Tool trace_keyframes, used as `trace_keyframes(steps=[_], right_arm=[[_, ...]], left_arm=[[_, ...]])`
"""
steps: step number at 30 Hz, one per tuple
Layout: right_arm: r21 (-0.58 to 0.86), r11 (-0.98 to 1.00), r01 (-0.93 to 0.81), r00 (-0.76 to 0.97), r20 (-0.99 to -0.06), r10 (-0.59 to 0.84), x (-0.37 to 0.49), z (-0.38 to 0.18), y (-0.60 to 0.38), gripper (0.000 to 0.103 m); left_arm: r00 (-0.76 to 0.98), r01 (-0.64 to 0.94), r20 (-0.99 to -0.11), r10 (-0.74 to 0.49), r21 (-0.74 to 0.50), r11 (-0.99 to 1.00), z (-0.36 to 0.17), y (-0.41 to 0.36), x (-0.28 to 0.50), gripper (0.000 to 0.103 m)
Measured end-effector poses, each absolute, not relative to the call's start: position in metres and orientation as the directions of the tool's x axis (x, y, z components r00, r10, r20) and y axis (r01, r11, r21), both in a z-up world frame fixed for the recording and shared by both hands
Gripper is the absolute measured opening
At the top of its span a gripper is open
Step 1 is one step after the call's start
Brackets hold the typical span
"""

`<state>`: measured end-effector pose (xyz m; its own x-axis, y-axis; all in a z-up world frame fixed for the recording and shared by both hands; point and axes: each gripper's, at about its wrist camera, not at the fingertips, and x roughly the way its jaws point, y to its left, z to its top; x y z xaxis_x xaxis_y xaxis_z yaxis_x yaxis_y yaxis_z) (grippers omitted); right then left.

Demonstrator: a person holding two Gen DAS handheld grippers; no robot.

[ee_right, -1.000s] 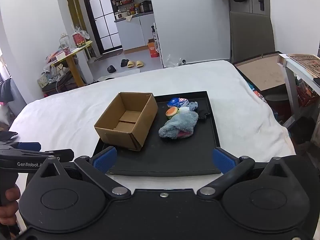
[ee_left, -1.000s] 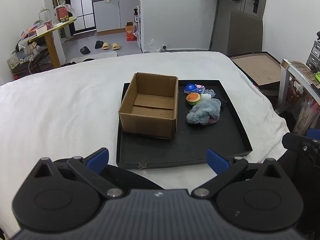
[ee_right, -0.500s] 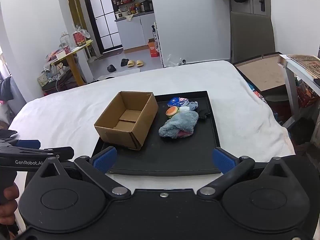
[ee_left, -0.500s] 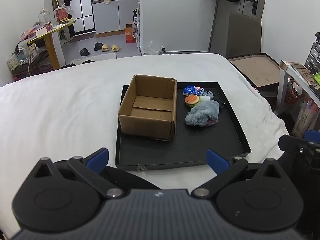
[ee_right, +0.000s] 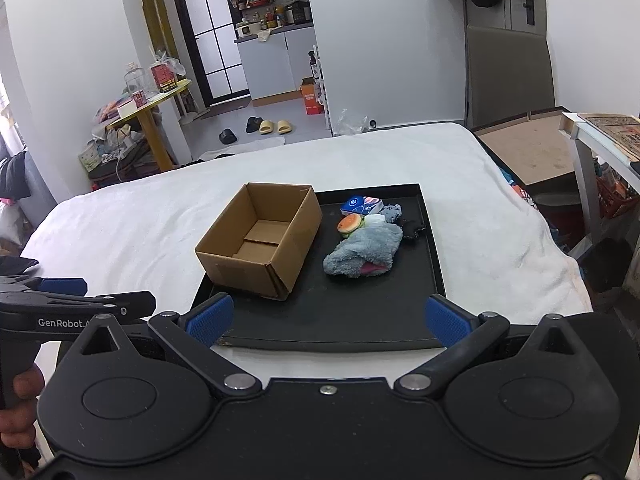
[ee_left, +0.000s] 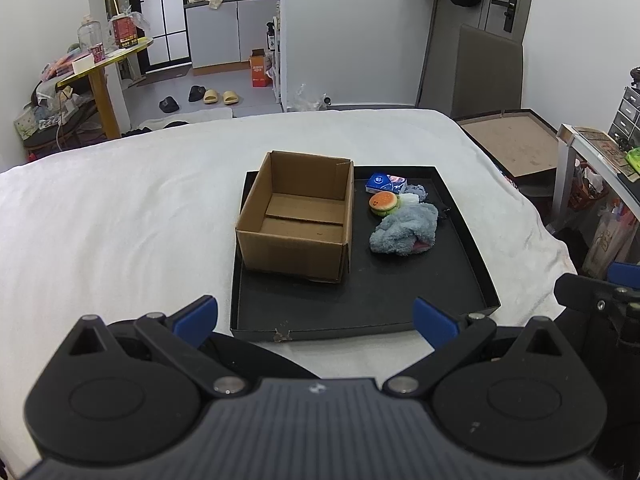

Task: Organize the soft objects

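With both tools, left (ee_left: 315,318) and right (ee_right: 327,320), spread wide and empty short of the tray (ee_left: 360,312), I judge the blue cloth (ee_left: 404,230), at 3 o'clock from the box (ee_left: 298,216), light and floppy, best pinched at its bunched middle.

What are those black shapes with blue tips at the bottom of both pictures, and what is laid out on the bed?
They are two hand-held claws, one in each of a person's hands, each carrying its own camera that looks out between its blue fingers. One picture is from the left claw, the other from the right claw. Both are open and hold nothing. On the white bed sits a black tray holding an empty cardboard box and, beside it, a pile of soft things: a fluffy blue cloth, a burger toy and a blue packet.
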<state>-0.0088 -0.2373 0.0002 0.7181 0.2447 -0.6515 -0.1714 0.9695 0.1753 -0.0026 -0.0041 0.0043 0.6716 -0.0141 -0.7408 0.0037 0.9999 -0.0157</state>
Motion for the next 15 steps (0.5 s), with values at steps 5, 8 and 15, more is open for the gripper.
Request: trace_keyframes(steps=[5,8,15], right_arm=[[0.17,0.971,-0.168,0.717,-0.655,0.239,-0.0089,-0.0006,-0.2368,0.103],[0.166,0.972,-0.167,0.717,-0.656,0.235,-0.0093,-0.0005,-0.2366,0.103],[0.155,0.978,-0.137,0.73,-0.652,0.205,-0.0104,0.0046,-0.2369,0.103]], left_arm=[[0.671,0.004,-0.741,-0.015,-0.016,1.0,0.0036,-0.0025,-0.002,0.103],[0.675,0.003,-0.738,-0.017,-0.021,1.0,0.005,-0.002,-0.0027,0.103],[0.685,0.018,-0.728,-0.039,-0.037,0.999,0.0083,-0.0013,-0.0028,0.103]])
